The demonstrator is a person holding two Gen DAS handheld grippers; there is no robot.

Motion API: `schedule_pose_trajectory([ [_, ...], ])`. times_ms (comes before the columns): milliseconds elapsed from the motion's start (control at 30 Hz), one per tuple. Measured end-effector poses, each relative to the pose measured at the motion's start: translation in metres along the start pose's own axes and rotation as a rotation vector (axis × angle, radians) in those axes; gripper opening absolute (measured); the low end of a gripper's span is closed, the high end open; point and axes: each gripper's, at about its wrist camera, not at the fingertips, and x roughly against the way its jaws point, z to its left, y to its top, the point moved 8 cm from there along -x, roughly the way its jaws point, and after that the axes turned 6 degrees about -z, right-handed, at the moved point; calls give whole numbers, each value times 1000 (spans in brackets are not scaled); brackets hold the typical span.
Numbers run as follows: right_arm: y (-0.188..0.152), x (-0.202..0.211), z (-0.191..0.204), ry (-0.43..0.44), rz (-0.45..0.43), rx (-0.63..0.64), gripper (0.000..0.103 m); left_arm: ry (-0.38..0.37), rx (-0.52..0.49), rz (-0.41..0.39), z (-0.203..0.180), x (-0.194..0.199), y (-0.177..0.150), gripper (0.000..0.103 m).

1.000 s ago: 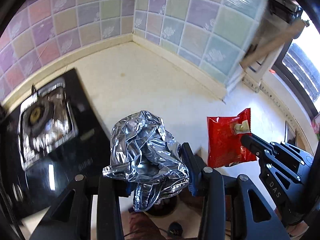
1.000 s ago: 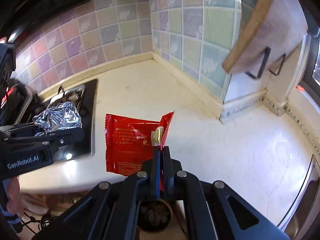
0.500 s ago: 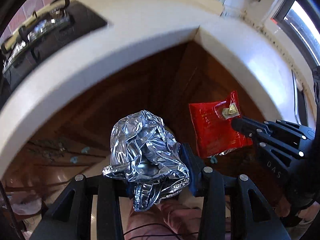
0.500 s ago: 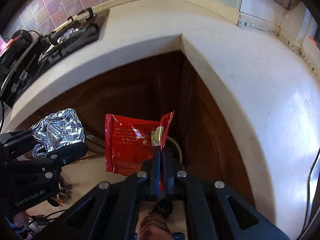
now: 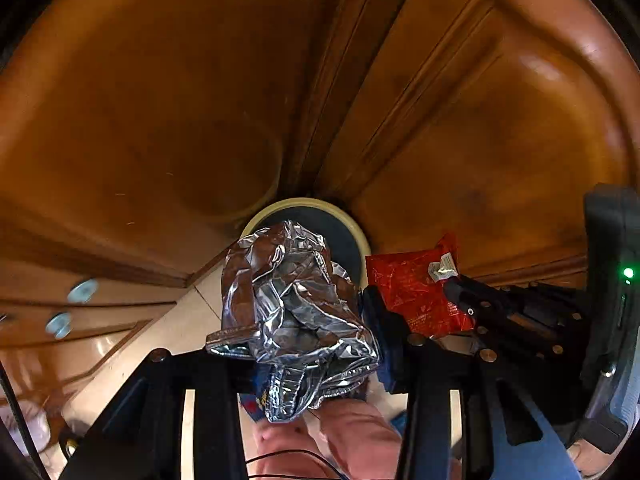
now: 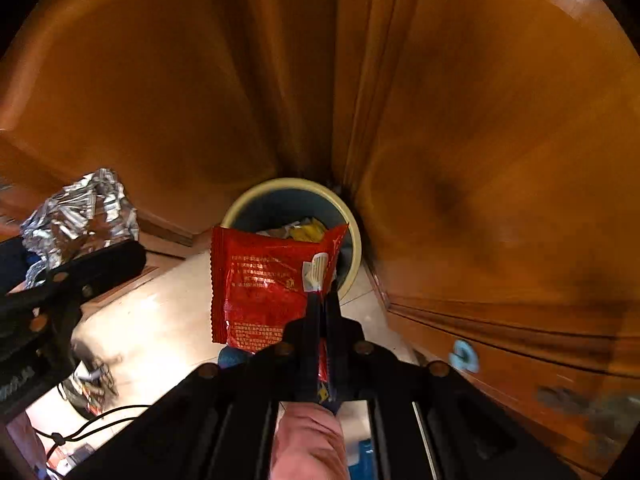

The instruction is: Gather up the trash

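Observation:
A crumpled silver foil wad (image 5: pixel 296 308) sits between the fingers of my left gripper (image 5: pixel 304 332), which is shut on it. The wad hangs just in front of a round bin with a cream rim (image 5: pixel 304 202) that stands on the floor in the cabinet corner. My right gripper (image 6: pixel 322 292) is shut on the torn corner of a red snack packet (image 6: pixel 256 280), held over the near edge of the bin (image 6: pixel 288 184). Yellow and pale trash (image 6: pixel 308 230) lies inside. In the right wrist view the foil (image 6: pixel 80 208) is at far left; in the left wrist view the packet (image 5: pixel 412 300) is at right.
Brown wooden cabinet doors (image 5: pixel 160 100) meet in a corner behind the bin. Pale floor tiles (image 6: pixel 160 320) lie below. A person's pink-clad leg (image 6: pixel 308 440) is under the grippers. Cables and small clutter (image 6: pixel 92 388) lie on the floor at left. Blue round knobs (image 6: pixel 464 354) sit on a lower drawer.
Both grippers have dropped from countertop height to down in front of the cabinet doors, still holding foil and packet. The counter and stove have left the view and the bin has appeared.

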Motion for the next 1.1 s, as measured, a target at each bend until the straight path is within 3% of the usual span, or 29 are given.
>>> schedule_pose_trajectory([
  [167, 4, -70, -5, -8, 3, -65, 4, -13, -29, 2, 13, -65, 3, 40],
  [267, 6, -105, -5, 12, 10, -82, 10, -28, -59, 15, 22, -93, 1, 40],
  [333, 5, -124, -4, 31, 15, -90, 10, -10, -84, 29, 30, -111, 1, 57],
  [367, 3, -131, -6, 43, 23, -95, 10, -1, -93, 33, 37, -115, 3, 74],
  [500, -2, -152, -7, 82, 68, -128, 14, 8, -90, 35, 43, -124, 6, 83],
  [600, -6, -152, -8, 93, 74, -148, 26, 9, -77, 36, 49, -120, 7, 90],
  [767, -7, -142, -7, 112, 69, -155, 35, 6, -87, 21, 53, -107, 4, 92],
  [1100, 13, -92, -3, 124, 28, -158, 37, 31, -90, -16, 45, -52, 7, 95],
])
